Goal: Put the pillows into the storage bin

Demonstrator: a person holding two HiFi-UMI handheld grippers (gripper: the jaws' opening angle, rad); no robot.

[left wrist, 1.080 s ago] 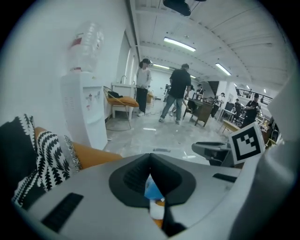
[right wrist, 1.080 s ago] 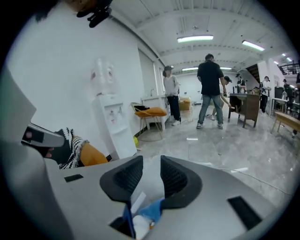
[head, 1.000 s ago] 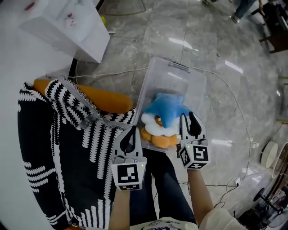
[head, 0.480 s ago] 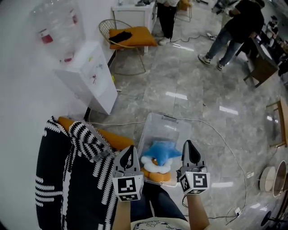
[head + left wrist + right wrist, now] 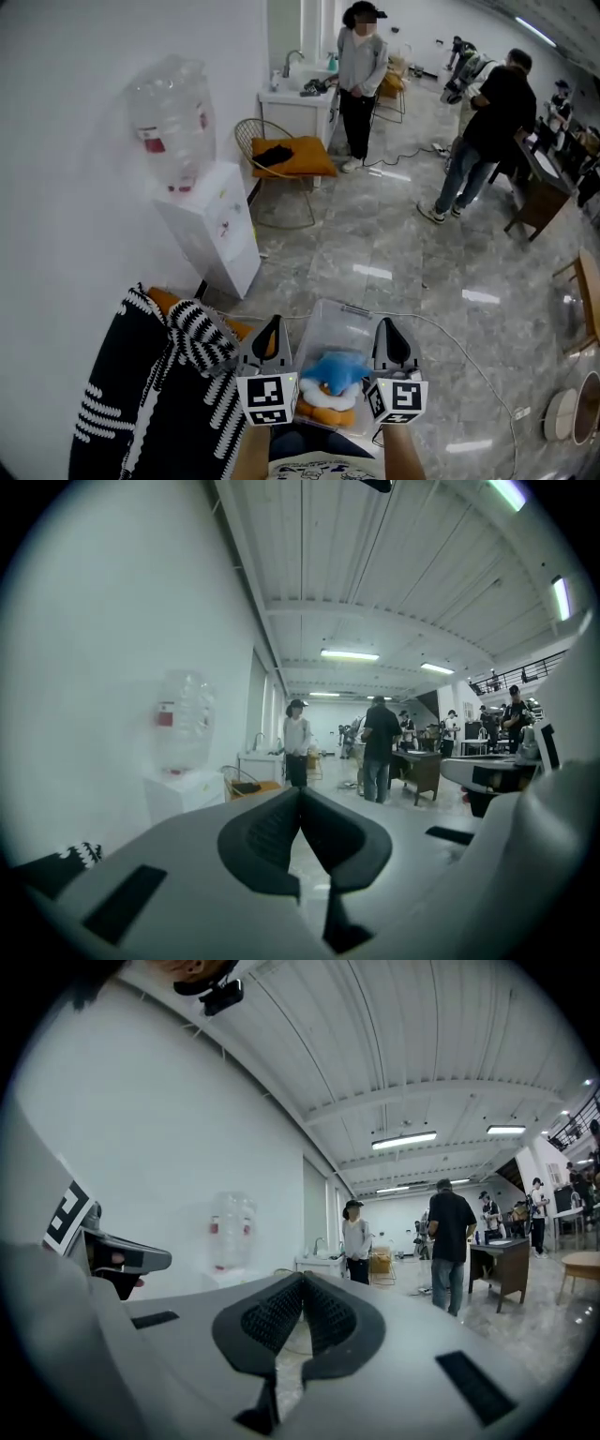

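A clear plastic storage bin [image 5: 349, 323] stands on the grey floor below me. Inside it lies a blue, white and orange plush pillow [image 5: 330, 377]. To its left sit a black-and-white patterned pillow [image 5: 141, 394] and an orange pillow [image 5: 165, 301] partly under it. My left gripper [image 5: 271, 328] is shut and empty, raised over the bin's left edge. My right gripper [image 5: 392, 330] is shut and empty over the bin's right edge. In the gripper views the left gripper [image 5: 300, 790] and the right gripper [image 5: 302, 1277] point level into the room, pads touching.
A white water dispenser [image 5: 211, 234] with a bottle stands by the left wall. Behind it are a wire chair with an orange cushion [image 5: 289, 157] and a counter. Two people [image 5: 361, 66] [image 5: 487, 122] stand farther back. A white cable [image 5: 469, 361] runs across the floor right of the bin.
Both grippers have risen from the bin and tipped up to level. The right gripper's jaws, apart beside the plush pillow a second ago, are closed. The head view has lifted to show the room.
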